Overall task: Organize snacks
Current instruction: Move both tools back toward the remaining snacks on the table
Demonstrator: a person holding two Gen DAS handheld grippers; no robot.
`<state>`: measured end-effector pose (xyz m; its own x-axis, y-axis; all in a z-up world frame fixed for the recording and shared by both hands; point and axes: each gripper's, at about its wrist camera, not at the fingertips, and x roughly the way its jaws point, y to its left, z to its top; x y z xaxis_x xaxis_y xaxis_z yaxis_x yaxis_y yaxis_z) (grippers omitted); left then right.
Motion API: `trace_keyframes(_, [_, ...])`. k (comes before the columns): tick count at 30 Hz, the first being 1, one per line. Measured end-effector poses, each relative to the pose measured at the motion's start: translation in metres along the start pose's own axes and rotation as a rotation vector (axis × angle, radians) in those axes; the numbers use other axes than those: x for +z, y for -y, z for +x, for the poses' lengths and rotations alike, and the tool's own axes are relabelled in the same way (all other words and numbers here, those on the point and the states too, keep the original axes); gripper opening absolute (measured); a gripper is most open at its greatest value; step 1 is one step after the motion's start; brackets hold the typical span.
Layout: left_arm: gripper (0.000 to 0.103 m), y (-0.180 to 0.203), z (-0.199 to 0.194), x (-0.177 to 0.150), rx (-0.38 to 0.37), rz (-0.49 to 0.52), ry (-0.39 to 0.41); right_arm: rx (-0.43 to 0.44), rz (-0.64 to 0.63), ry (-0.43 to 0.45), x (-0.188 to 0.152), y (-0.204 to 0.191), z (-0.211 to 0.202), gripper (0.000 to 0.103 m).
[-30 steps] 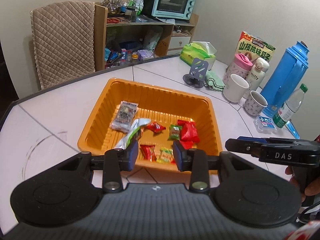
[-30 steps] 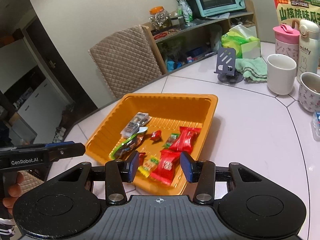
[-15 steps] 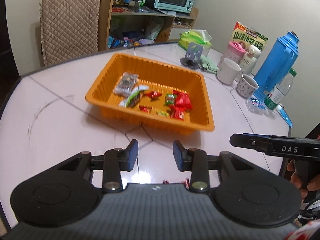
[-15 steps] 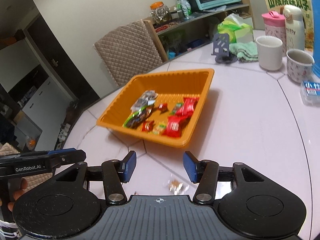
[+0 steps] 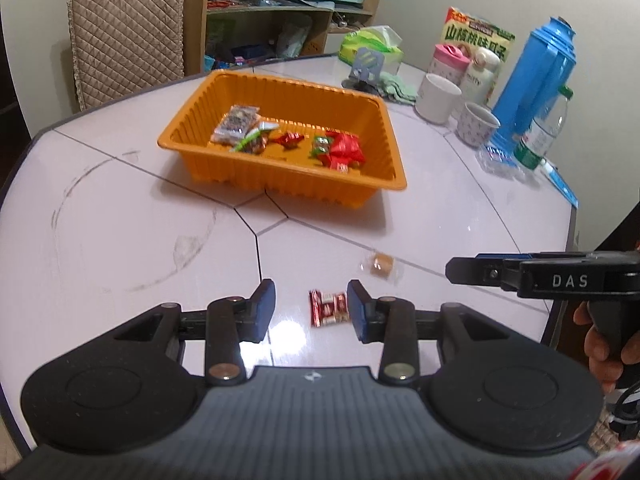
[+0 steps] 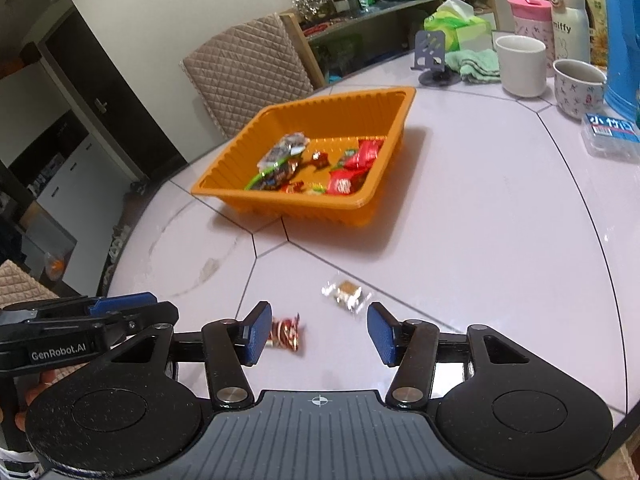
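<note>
An orange tray (image 5: 392, 152) (image 6: 228, 188) holds several wrapped snacks on the white table. Two snacks lie loose on the table near me: a red wrapped candy (image 5: 329, 308) (image 6: 286, 333) and a clear-wrapped brown cookie (image 5: 381, 265) (image 6: 346, 291). My left gripper (image 5: 311, 311) is open, low over the table, with the red candy between its fingers, close to the right one. My right gripper (image 6: 319, 334) is open; the red candy lies by its left finger and the cookie just ahead of its gap. Each gripper shows at the edge of the other's view.
At the table's far right stand a blue thermos (image 5: 534, 76), a water bottle (image 5: 542, 132), two cups (image 6: 520, 65), a pink tumbler (image 5: 448, 60), a snack bag (image 5: 478, 36), a phone stand (image 6: 434, 58), a green cloth and tissues. A quilted chair (image 5: 124, 36) and shelf stand behind.
Both grippers have pulled back from over the tray toward the table's near edge. The tray now lies farther off, and the two loose snacks have come into view by the fingers.
</note>
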<state>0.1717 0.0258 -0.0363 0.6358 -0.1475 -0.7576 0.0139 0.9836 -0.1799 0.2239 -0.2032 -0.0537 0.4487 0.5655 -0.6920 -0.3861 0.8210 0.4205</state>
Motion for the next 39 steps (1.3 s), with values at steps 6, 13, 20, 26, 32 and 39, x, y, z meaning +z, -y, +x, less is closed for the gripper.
trace_keyframes(6, [0.040,0.005,0.006,-0.017,0.001,0.011,-0.036,-0.009,0.010,-0.035,-0.015,0.002,0.003,0.054])
trace_keyframes(13, [0.046,0.008,0.018,-0.028,-0.001,0.030,-0.071,-0.030,0.015,-0.073,-0.030,0.006,0.010,0.054])
trace_keyframes(20, [0.047,0.017,0.032,-0.033,0.005,0.087,-0.090,-0.047,0.006,-0.093,-0.037,0.006,0.018,0.054])
trace_keyframes(26, [0.047,0.022,0.044,-0.035,0.014,0.139,-0.093,-0.055,0.013,-0.101,-0.037,0.009,0.022,0.054])
trace_keyframes(32, [0.049,0.028,0.060,-0.034,0.023,0.204,-0.095,-0.063,0.025,-0.104,-0.036,0.013,0.025,0.054])
trace_keyframes(39, [0.052,0.036,0.079,-0.030,0.033,0.280,-0.092,-0.067,0.048,-0.105,-0.035,0.019,0.026,0.054])
